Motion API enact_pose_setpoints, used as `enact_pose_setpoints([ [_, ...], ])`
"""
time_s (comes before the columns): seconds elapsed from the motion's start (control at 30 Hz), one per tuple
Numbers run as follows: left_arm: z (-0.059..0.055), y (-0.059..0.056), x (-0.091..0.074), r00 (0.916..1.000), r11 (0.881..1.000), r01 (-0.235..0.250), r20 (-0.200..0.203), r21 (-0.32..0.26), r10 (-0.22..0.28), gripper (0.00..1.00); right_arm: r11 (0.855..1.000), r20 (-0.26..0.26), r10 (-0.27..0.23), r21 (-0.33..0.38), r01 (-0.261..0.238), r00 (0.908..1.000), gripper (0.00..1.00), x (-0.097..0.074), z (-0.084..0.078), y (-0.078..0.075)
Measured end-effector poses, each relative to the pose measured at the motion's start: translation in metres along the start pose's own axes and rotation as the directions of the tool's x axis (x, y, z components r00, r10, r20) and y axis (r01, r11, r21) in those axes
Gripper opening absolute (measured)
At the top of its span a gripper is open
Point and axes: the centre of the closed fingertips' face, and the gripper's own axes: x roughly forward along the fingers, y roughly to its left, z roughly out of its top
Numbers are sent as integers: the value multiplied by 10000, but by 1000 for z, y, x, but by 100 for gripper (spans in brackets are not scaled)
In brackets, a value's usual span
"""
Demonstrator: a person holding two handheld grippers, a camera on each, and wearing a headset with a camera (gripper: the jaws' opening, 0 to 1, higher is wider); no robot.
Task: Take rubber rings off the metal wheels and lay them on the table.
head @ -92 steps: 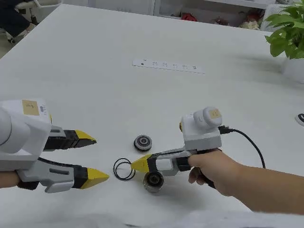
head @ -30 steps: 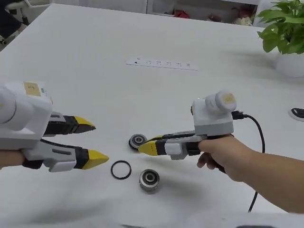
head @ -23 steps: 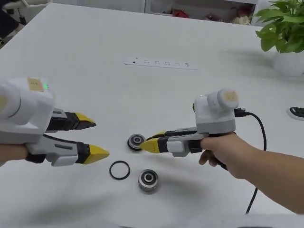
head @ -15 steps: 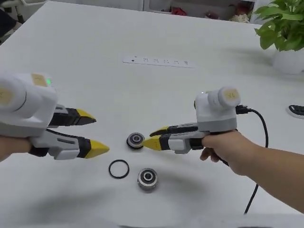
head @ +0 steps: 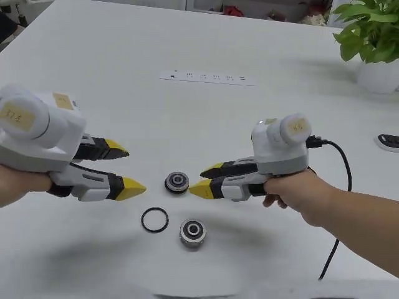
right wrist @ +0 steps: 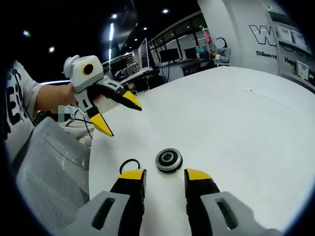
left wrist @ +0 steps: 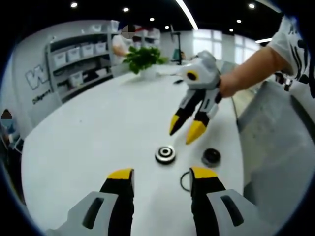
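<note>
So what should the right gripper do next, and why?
Probably ease the right gripper forward and close on the wheel just ahead of it. Its jaws stand open and point straight at that wheel, nothing is held, and one ring lies loose nearby. This wheel may carry a ring of its own, though I cannot tell for sure.

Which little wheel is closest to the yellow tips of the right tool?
The wheel farther from the person, just ahead of the right tool. The other wheel lies nearer the person, beside the loose black ring.
</note>
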Motion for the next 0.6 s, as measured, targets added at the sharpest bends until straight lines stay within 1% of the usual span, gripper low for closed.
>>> enact_pose_setpoints([
  [0.1, 0, 0, 5, 10000, 10000, 51, -33, 6, -51, 46, 10000, -24, -11, -81, 11, 10000, 28, 2, -1, 0],
  [0.2, 1, 0, 9, 9999, 9999, 110, -36, 14, -110, 45, 9995, -177, -72, -323, 67, 9998, 28, 5, -4, -1],
  [0.37, 1, -1, 16, 9998, 9998, 186, -38, 10, -186, 44, 9989, -212, -98, -455, 89, 9997, 28, 8, -5, 0],
  [0.6, 0, -1, 23, 9996, 9996, 270, -62, -105, -271, 43, 9978, -312, -119, -661, 98, 9994, 28, 13, -8, 0],
])
